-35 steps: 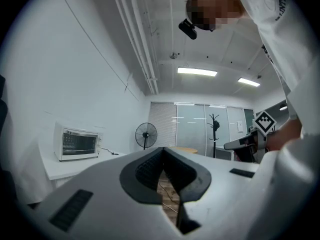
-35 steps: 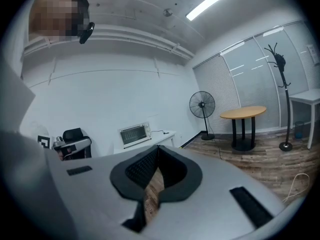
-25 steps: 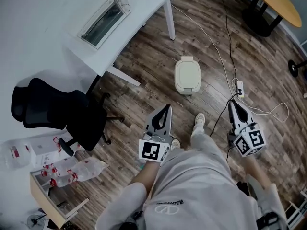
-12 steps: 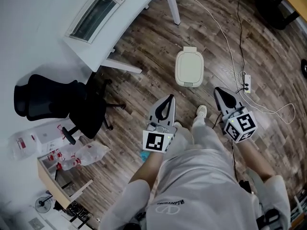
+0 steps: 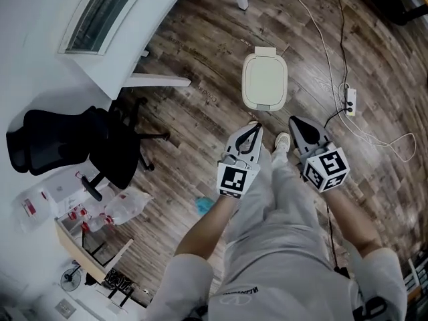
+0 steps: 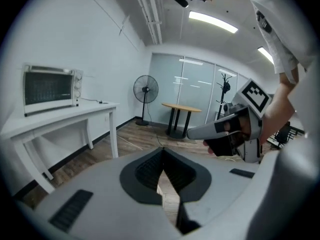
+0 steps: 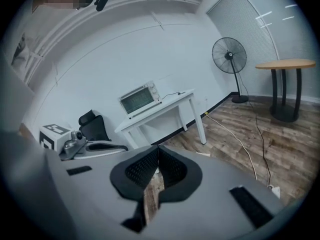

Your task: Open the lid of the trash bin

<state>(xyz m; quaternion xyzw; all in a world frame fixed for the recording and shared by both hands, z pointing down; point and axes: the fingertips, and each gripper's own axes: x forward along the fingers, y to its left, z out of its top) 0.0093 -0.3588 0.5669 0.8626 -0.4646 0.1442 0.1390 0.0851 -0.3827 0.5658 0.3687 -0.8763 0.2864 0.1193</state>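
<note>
trash bin (image 5: 265, 80) stands on the floor (image 5: 200, 55), lid (image 5: 265, 76) closed, ahead of both grippers. left gripper (image 5: 253, 130) and right gripper (image 5: 295, 123) are pressed together, empty (neither touches it); best to hook one under the lid's front lip.

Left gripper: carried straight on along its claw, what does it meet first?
Probably nothing near: from above the left gripper lines up with the trash bin, but its own view looks level across open floor, likely passing over it.
</note>
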